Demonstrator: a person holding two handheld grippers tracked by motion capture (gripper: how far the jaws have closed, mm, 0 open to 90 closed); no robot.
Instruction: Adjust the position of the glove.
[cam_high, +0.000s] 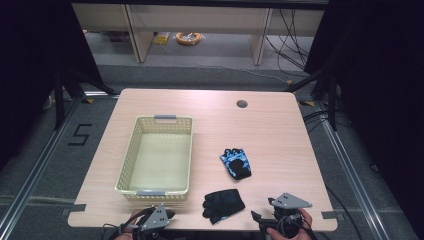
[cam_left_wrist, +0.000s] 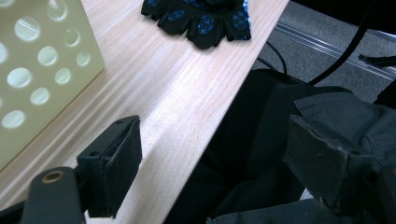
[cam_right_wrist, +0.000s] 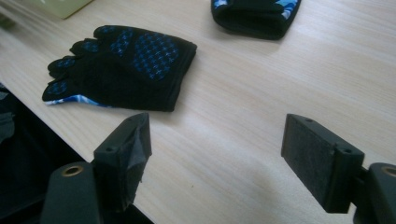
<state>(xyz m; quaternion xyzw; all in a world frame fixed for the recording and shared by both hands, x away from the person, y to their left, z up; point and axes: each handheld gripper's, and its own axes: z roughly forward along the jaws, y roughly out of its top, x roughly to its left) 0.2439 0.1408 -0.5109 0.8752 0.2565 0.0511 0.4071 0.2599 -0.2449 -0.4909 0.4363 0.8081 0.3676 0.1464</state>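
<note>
Two fingerless gloves lie on the wooden table (cam_high: 270, 135). One black glove (cam_high: 223, 204) (cam_right_wrist: 121, 65) (cam_left_wrist: 198, 16) rests palm up near the front edge, blue dots on its palm. The other glove (cam_high: 235, 163) (cam_right_wrist: 254, 16), blue and white patterned, lies farther back to the right. A cream perforated basket (cam_high: 156, 155) (cam_left_wrist: 32, 70) stands at the left, nothing inside it. My left gripper (cam_high: 152, 220) (cam_left_wrist: 212, 163) hovers open over the table's front edge, below the basket. My right gripper (cam_high: 272, 217) (cam_right_wrist: 217, 158) stands open just right of the black glove, holding nothing.
A round cable hole (cam_high: 242, 104) sits near the table's far right corner. Beyond the table are desk legs, cables and an orange coil (cam_high: 188, 37) on the floor. Dark fabric (cam_left_wrist: 261, 140) lies below the front edge by the left gripper.
</note>
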